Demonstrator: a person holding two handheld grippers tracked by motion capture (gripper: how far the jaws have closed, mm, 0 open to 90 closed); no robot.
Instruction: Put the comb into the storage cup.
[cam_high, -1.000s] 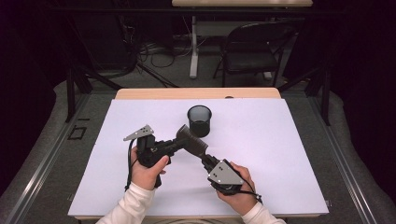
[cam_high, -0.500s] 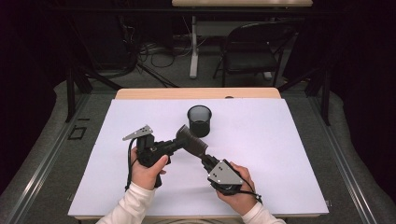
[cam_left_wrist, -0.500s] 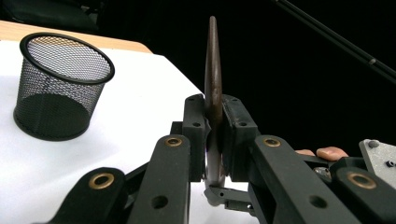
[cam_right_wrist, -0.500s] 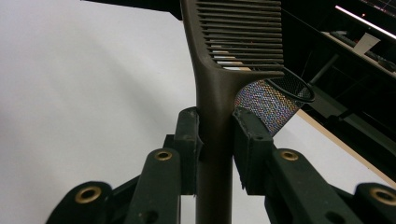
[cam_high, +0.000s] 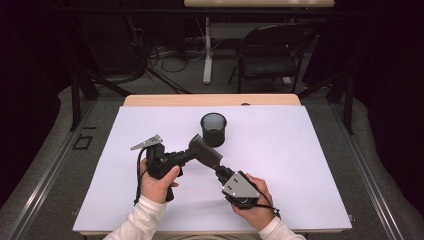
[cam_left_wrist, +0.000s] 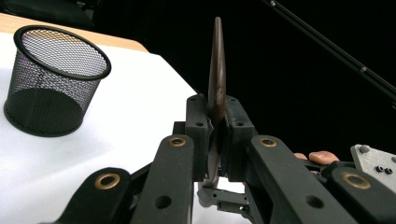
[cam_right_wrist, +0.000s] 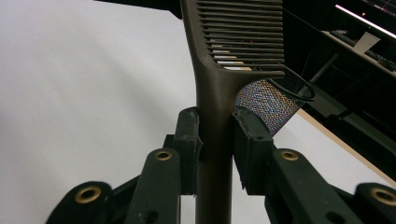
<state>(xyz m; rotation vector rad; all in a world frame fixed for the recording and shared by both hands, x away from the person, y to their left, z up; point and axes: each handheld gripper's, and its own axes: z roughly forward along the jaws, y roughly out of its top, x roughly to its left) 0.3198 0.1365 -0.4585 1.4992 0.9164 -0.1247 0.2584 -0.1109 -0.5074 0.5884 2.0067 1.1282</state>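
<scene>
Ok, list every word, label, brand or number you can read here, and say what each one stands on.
None can be read.
Comb: plain brown, no brand or lettering showing.
Mesh cup: bare black wire, no label.
White table cover: blank.
Grey plate on the right gripper: only screws, no markings.

Only obstacle: mesh pen cup just beyond the comb, far-centre. White table cover lies open left, right and near.
</scene>
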